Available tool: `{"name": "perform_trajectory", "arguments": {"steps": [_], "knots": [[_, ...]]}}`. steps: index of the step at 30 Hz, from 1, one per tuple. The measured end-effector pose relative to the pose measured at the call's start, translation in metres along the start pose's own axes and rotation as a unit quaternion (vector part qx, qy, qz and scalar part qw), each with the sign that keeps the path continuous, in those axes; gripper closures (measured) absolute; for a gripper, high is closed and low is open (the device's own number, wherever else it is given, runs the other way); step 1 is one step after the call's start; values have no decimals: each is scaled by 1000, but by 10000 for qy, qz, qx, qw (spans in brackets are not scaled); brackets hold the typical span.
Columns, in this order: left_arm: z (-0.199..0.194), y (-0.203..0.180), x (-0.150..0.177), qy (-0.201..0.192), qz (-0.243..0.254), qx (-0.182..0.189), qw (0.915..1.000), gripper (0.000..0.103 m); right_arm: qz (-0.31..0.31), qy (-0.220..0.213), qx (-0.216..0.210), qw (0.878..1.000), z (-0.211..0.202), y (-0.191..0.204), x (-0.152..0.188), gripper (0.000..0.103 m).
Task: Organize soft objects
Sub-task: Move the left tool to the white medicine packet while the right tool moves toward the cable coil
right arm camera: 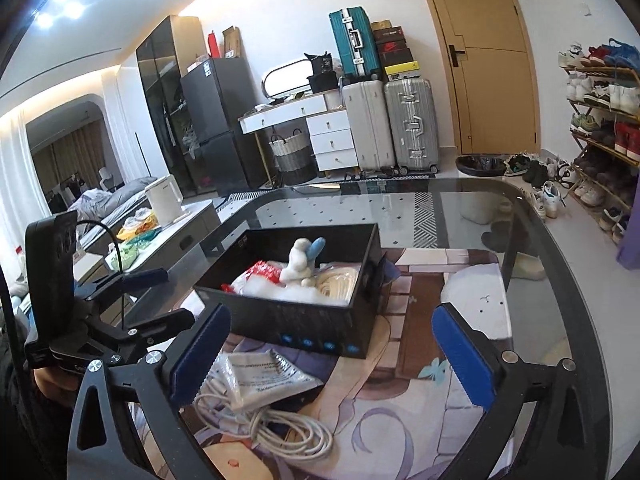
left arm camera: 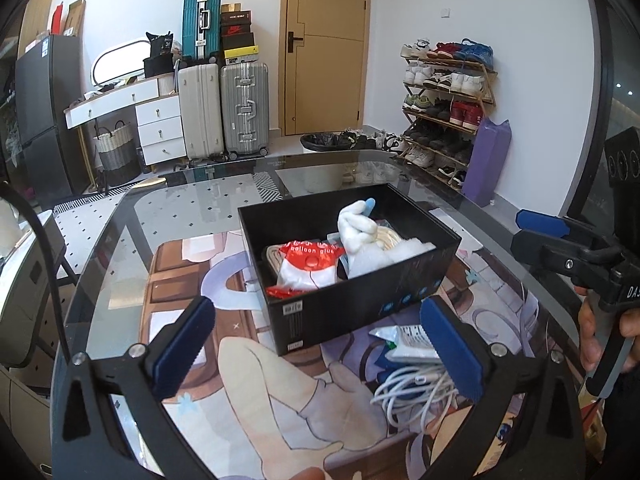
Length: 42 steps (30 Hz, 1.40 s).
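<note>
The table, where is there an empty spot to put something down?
Bare mat lies right of the black box, toward the glass table's edge, and glass is free behind the box. In front of it is crowded: a white cable coil and a plastic packet sit there.

Right gripper [right arm camera: 330,354] jaws wide apart, empty, over glass desk [right arm camera: 532,240]. Black box [right arm camera: 296,320] ahead holds white plush [right arm camera: 298,264], red-white packet [right arm camera: 262,272], cream cord. White cable [right arm camera: 280,428] and plastic pouch [right arm camera: 264,376] lie just beside left pad.
</note>
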<state>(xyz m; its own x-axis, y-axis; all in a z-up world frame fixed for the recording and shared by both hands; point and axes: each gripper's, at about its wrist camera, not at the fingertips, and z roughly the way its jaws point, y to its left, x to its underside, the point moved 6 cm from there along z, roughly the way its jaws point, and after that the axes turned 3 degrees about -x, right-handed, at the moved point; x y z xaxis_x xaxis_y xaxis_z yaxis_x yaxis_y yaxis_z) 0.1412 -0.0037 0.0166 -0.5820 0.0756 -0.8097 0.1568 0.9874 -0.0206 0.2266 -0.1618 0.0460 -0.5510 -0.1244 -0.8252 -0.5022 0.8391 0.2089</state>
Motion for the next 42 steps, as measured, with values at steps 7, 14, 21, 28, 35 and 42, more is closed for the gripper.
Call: {"name": "perform_trajectory", "arguments": {"steps": [7,14,21,28,35,42], "knots": [[-3,1,8,37,-29,-17,10000,0,-125,153,-40,9998,0,11,13,1],[-1,-1,16,145,2,12,9999,0,-143,349,-8,9993,3,11,20,1],[0,-5,21,182,106,66,9998,0,-204,595,-24,9980,10,14,27,1],[0,1,22,210,43,25,9998,0,-307,1197,2,9923,28,13,46,1],[1,9,21,213,-80,23,9997,0,-583,1577,-341,9852,41,31,64,1],[1,6,23,231,-31,53,9997,0,-717,1802,-319,9805,52,38,79,1]]}}
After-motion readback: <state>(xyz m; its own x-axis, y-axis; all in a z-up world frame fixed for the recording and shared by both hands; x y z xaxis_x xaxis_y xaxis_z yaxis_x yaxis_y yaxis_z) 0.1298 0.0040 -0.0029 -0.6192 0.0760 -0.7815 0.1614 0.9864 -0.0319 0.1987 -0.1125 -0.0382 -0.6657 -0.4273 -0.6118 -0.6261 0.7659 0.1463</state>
